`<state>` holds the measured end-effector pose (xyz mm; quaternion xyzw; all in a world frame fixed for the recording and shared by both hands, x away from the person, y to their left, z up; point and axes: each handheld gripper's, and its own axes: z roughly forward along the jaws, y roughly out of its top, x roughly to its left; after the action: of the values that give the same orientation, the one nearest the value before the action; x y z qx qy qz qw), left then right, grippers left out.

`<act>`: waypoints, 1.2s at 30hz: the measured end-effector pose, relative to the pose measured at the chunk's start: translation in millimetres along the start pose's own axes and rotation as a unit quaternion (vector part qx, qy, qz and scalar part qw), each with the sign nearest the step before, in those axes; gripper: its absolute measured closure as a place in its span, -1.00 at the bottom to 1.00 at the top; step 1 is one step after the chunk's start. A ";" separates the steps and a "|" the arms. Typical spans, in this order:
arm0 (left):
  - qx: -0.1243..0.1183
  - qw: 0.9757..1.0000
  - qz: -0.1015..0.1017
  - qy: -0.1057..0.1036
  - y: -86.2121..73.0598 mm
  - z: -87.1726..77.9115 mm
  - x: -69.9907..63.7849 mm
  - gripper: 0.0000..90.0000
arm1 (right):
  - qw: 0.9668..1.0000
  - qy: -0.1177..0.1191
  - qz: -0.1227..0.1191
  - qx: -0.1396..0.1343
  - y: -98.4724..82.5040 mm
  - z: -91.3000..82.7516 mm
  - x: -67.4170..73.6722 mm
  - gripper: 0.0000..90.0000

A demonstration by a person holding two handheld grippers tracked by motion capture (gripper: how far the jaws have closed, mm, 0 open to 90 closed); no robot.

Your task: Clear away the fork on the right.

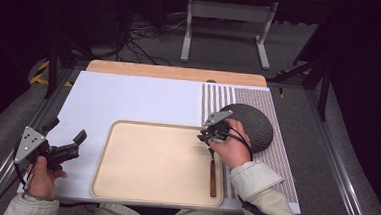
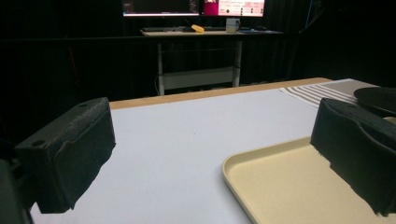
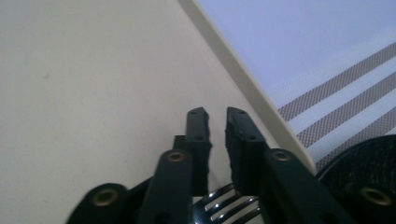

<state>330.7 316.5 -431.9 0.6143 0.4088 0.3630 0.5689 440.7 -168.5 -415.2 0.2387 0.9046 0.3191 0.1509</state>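
Note:
A fork [image 1: 213,178] with a brown wooden handle lies along the right side of the beige tray [image 1: 150,160], handle toward me. My right gripper [image 1: 209,136] hovers over the fork's head, pointing down at the tray. In the right gripper view its jaws [image 3: 217,116] stand a narrow gap apart with nothing pinched between the pads, and the fork's shiny tines [image 3: 224,205] lie beneath them on the tray [image 3: 93,93]. My left gripper [image 1: 67,131] is held left of the tray, open wide, holding nothing [image 2: 215,126].
A dark round plate [image 1: 253,122] rests on a striped placemat [image 1: 278,158] just right of the tray, close behind my right hand. A white sheet [image 1: 139,99] covers the table, with a wooden edge [image 1: 175,72] at the back. Metal rails run along both sides.

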 end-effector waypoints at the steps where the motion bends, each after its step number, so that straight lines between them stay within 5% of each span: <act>1: 0.001 1.000 0.001 0.000 -0.1 -0.1 -0.2 -0.99 | 1.000 0.000 0.000 0.000 0.0 0.0 0.0 0.46; 2: 0.002 1.000 0.001 -0.001 -0.2 -0.3 -0.4 -0.99 | 1.000 0.014 0.010 -0.018 2.9 -2.5 0.8 0.10; 3: 0.002 1.000 0.002 -0.002 -0.2 -0.5 0.0 -0.99 | 1.000 0.014 0.010 -0.018 2.9 -2.5 0.8 0.10; 6: 0.001 1.000 0.000 0.000 0.0 -1.2 0.5 -0.99 | 0.998 0.025 0.029 -0.053 5.7 -5.8 3.4 -0.35; 9: 0.002 1.000 0.001 0.000 0.1 -0.6 0.0 -0.99 | 0.997 0.023 0.020 -0.074 8.6 -12.6 5.7 -0.52; 21: 0.000 1.000 0.000 0.000 0.1 0.1 -0.8 -0.99 | 0.992 0.006 -0.003 -0.127 11.5 -48.6 6.1 -0.63; 36: -0.001 1.000 -0.001 0.002 1.3 -0.4 0.8 -0.99 | 0.980 -0.018 -0.007 -0.200 -10.1 -90.9 -3.1 -0.66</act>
<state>330.8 317.3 -430.7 0.6126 0.4107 0.3641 0.5687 401.3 -222.9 -353.2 0.2029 0.8215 0.4879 0.2144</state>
